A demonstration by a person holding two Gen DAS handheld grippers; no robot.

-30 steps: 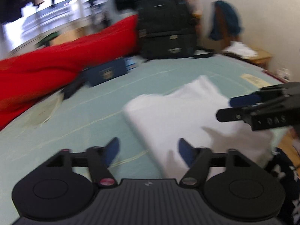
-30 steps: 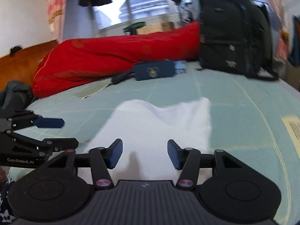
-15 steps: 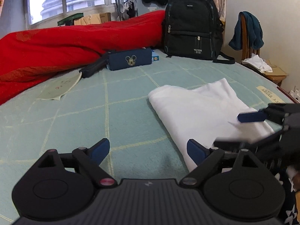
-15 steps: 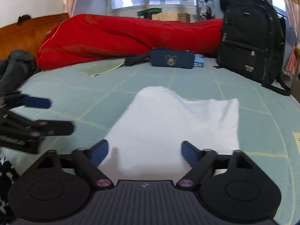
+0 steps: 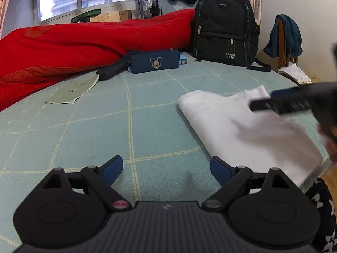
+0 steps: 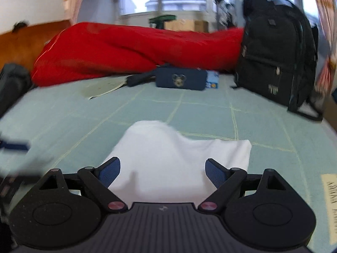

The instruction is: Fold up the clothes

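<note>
Pale green bedding with a thin yellow grid covers a bed that fills both wrist views. Along the bed's far edge lies a rumpled red quilt, with a black backpack standing upright at its right end. Just in front of the quilt sit a navy pouch with a cartoon mouse emblem and a dark folded umbrella touching its left end. A printed paper sheet lies flat to the left of them.

A folded white garment rests flat near the bed's near right corner. The left gripper hovers over bare bedding beside the garment's left edge, its blue-padded jaws spread wide and holding nothing. The right gripper is directly over the garment's near end, jaws likewise spread apart, empty, with white cloth visible between them. In the left wrist view the right gripper appears blurred above the garment's right side. A chair draped with teal cloth stands beyond the bed's right edge.
</note>
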